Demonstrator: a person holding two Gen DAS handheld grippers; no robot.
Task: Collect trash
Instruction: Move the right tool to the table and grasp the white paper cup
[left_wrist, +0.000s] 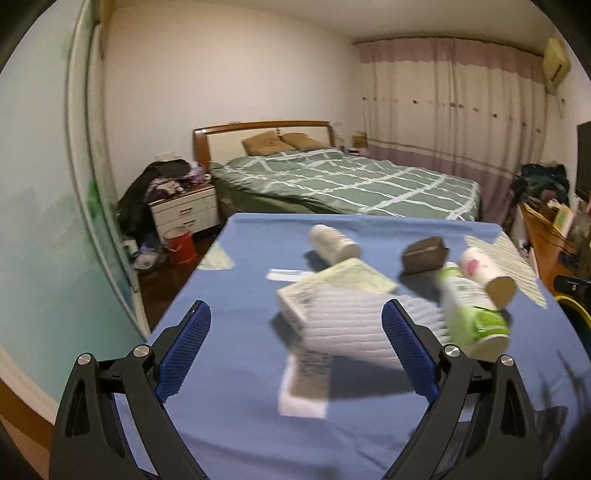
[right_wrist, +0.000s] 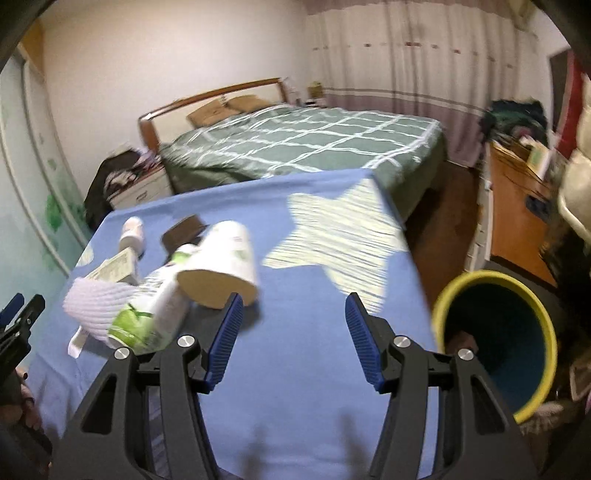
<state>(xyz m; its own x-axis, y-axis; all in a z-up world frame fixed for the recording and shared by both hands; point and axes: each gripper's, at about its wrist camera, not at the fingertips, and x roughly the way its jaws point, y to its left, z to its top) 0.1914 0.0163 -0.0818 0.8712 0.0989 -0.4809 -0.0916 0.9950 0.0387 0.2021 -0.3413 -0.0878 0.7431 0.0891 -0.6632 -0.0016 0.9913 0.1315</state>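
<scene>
Trash lies on the blue-covered table (left_wrist: 229, 424): a white foam net sleeve (left_wrist: 351, 325), a pale green box (left_wrist: 354, 280), a white paper slip (left_wrist: 304, 384), a green-and-white bottle (left_wrist: 472, 314), a paper cup (left_wrist: 484, 273), a brown box (left_wrist: 424, 254) and a small white bottle (left_wrist: 334, 242). My left gripper (left_wrist: 297, 314) hangs open over the table, just short of the foam sleeve and touching nothing. My right gripper (right_wrist: 294, 301) is open over bare cloth, with the paper cup (right_wrist: 221, 258) and the green bottle (right_wrist: 147, 314) just to its left.
A yellow-rimmed blue bin (right_wrist: 495, 343) stands on the floor at the table's right side. Behind the table is a bed with a green checked cover (left_wrist: 332, 181). A cluttered nightstand (left_wrist: 184, 210) and a red bucket (left_wrist: 181, 245) stand at the left. A wooden desk (right_wrist: 517, 214) is at the right.
</scene>
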